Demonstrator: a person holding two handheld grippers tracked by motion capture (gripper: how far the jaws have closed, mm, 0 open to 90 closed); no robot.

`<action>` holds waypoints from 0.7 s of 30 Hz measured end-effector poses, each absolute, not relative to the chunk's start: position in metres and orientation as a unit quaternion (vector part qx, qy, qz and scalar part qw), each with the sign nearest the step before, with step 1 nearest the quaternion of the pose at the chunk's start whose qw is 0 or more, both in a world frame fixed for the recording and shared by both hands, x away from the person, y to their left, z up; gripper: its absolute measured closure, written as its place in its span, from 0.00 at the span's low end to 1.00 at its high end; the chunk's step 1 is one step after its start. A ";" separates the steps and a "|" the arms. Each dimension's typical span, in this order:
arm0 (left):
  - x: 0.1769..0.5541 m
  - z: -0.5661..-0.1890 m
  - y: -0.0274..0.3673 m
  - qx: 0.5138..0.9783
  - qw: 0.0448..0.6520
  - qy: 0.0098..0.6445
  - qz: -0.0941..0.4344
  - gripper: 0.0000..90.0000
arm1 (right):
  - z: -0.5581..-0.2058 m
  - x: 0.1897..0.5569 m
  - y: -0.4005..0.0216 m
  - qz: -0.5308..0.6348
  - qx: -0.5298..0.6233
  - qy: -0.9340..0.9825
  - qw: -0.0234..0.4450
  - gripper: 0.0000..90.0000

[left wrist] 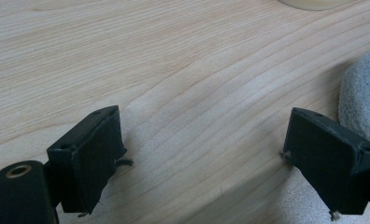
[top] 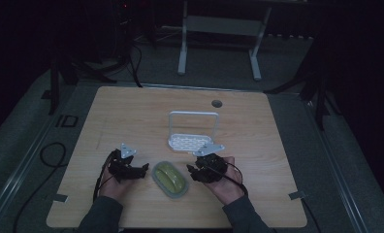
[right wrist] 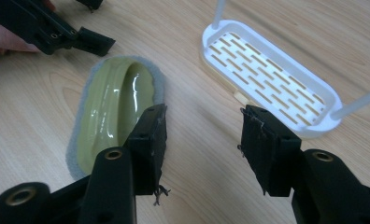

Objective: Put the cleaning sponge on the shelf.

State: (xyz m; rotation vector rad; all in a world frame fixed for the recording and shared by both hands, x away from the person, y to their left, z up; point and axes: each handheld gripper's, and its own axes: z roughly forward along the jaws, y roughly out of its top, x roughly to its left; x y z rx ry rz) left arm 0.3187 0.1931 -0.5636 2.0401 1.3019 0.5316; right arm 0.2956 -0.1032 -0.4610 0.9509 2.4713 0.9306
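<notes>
An oval scrubbing pad with a glossy olive-green plastic top and a grey fibrous rim (top: 170,179) is seen lying flat on the light wooden table (top: 132,116), directly between the 2 hand-held grippers. Its long axis runs from near-right to far-left in the high view, so each gripper faces one of its long flanks.

The left gripper (top: 140,171) is held just beside the pad's left flank; in the left gripper view its jaws stand wide apart with bare wood between them and the grey rim (left wrist: 360,98) just past the right-hand jaw. Nothing is gripped.

The right gripper (top: 192,171) is held just beside the pad's right flank. In the right gripper view its jaws are about half open with nothing between them, and the pad (right wrist: 110,112) lies ahead and to the left of the left-hand jaw, which may overlap the rim, though contact cannot be told. Both grippers are judged about equally near.

Beyond the right gripper stands a white slotted plastic tray with a tall wire hoop handle (top: 191,141); its slotted floor (right wrist: 267,77) is seen empty, and it is well clear of the pad.
</notes>
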 end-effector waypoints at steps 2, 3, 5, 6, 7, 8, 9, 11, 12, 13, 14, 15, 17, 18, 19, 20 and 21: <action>0.319 -0.564 0.193 0.778 0.326 0.497 0.203 0.13 | -0.461 0.296 -0.100 0.326 0.333 0.869 0.163 0.56; 0.319 -0.564 0.193 0.778 0.326 0.497 0.203 0.13 | -0.461 0.296 -0.100 0.326 0.333 0.869 0.163 0.56; 0.319 -0.564 0.193 0.778 0.326 0.497 0.203 0.13 | -0.460 0.297 -0.098 0.325 0.333 0.871 0.158 0.56; 0.319 -0.564 0.193 0.778 0.326 0.497 0.203 0.13 | -0.460 0.298 -0.097 0.325 0.335 0.871 0.153 0.56; 0.319 -0.564 0.193 0.778 0.326 0.497 0.203 0.13 | -0.460 0.298 -0.095 0.325 0.335 0.871 0.152 0.56; 0.319 -0.564 0.193 0.778 0.326 0.497 0.203 0.13 | -0.460 0.299 -0.094 0.324 0.334 0.872 0.150 0.57; 0.319 -0.564 0.193 0.778 0.326 0.497 0.203 0.13 | -0.460 0.299 -0.093 0.323 0.334 0.873 0.149 0.57; 0.319 -0.564 0.193 0.779 0.326 0.497 0.203 0.13 | -0.459 0.300 -0.091 0.321 0.332 0.874 0.147 0.57; 0.319 -0.564 0.193 0.779 0.326 0.497 0.203 0.13 | -0.459 0.300 -0.090 0.321 0.333 0.875 0.145 0.57; 0.319 -0.563 0.193 0.779 0.325 0.497 0.202 0.13 | -0.459 0.301 -0.088 0.320 0.331 0.876 0.144 0.57; 0.319 -0.563 0.193 0.779 0.325 0.497 0.202 0.13 | -0.459 0.301 -0.087 0.319 0.331 0.876 0.144 0.57; 0.319 -0.563 0.193 0.779 0.325 0.497 0.202 0.13 | -0.459 0.301 -0.086 0.319 0.330 0.877 0.143 0.57; 0.319 -0.563 0.193 0.779 0.325 0.497 0.202 0.13 | -0.458 0.302 -0.083 0.318 0.330 0.878 0.140 0.57; 0.319 -0.563 0.193 0.779 0.325 0.497 0.202 0.13 | -0.458 0.303 -0.082 0.317 0.329 0.879 0.138 0.57; 0.319 -0.563 0.193 0.779 0.325 0.497 0.202 0.13 | -0.457 0.303 -0.080 0.315 0.329 0.880 0.137 0.57; 0.319 -0.563 0.193 0.779 0.326 0.497 0.202 0.13 | -0.457 0.304 -0.079 0.313 0.327 0.881 0.137 0.57; 0.319 -0.563 0.193 0.779 0.326 0.497 0.202 0.13 | -0.457 0.305 -0.078 0.313 0.326 0.882 0.136 0.57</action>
